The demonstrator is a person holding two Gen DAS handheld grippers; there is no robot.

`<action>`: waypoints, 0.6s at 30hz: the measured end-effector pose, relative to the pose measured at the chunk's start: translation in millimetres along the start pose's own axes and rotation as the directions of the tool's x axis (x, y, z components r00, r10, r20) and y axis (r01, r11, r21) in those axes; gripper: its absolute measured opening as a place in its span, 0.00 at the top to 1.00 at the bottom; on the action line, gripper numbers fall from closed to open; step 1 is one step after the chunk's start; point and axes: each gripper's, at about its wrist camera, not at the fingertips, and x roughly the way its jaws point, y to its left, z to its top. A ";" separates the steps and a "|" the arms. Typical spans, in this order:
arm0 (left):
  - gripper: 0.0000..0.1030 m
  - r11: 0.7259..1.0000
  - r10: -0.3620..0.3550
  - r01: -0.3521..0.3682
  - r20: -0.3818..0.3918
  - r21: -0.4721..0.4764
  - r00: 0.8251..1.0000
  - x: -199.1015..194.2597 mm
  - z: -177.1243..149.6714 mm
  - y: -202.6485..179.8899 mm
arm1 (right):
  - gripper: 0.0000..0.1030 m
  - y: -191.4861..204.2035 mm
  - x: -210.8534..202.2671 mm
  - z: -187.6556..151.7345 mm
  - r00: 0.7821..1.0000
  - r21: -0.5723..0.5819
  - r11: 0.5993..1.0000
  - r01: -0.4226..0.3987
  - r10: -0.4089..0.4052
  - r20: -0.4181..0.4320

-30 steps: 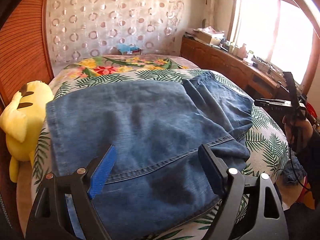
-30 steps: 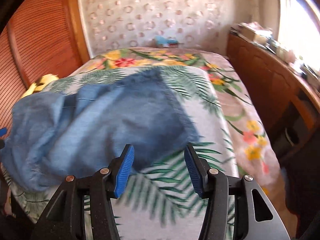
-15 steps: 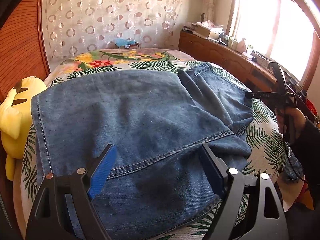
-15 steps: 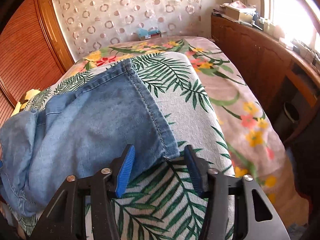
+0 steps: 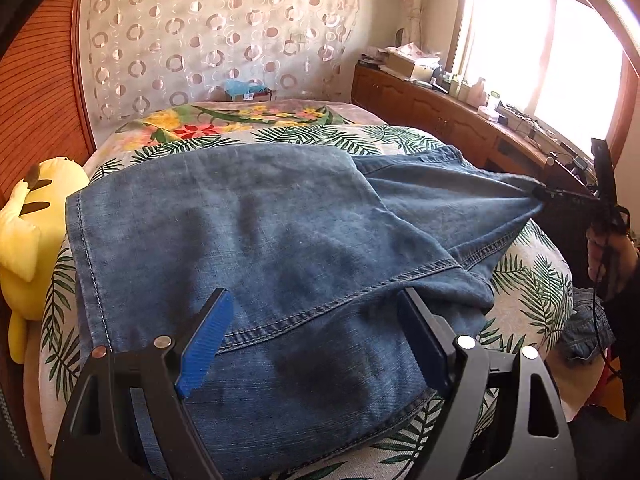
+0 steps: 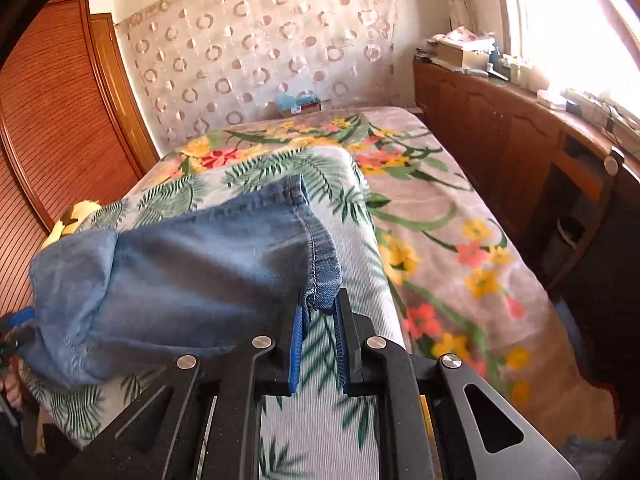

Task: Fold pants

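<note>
Blue denim pants (image 5: 256, 248) lie spread over the leaf-print cover of the bed, one part folded over another. My left gripper (image 5: 316, 340) is open, hovering low over the near part of the denim with nothing between its fingers. My right gripper (image 6: 320, 320) is shut on the hem corner of a pant leg (image 6: 320, 276) and lifts it off the bed. It also shows at the right of the left wrist view (image 5: 548, 194), pulling the leg taut toward the bed's right edge.
A yellow plush toy (image 5: 24, 236) sits at the bed's left edge by the wooden wardrobe (image 6: 52, 128). A wooden sideboard (image 6: 520, 136) with clutter runs along the window side. A floral blanket (image 6: 432, 216) covers the far part of the bed.
My right gripper closed on the pant leg's hem corner and raised it, pulling the leg out to the right. My left gripper stayed open over the denim, shifting slightly.
</note>
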 end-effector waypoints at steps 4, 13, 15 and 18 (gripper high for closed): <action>0.18 1.000 -0.002 0.002 -0.003 0.006 1.000 -0.5 0.6 0.0 | 0.86 -7.9 8.3 -9.1 1.000 0.028 1.000 -0.010 0.011 -0.021; 0.18 1.000 0.006 -0.006 0.004 0.019 1.000 -4.2 4.8 -0.9 | 0.86 0.6 3.5 0.7 1.000 0.038 0.999 -0.026 0.026 -0.003; 0.18 1.000 0.008 -0.008 0.011 0.016 1.000 -6.9 5.3 -1.1 | 0.86 7.1 -0.3 5.1 0.999 0.028 0.999 -0.039 0.038 0.014; 0.18 1.000 0.007 -0.007 0.022 0.016 1.000 -11.8 5.9 -1.5 | 0.86 25.2 -7.8 12.8 0.996 -0.003 0.997 -0.071 0.071 0.045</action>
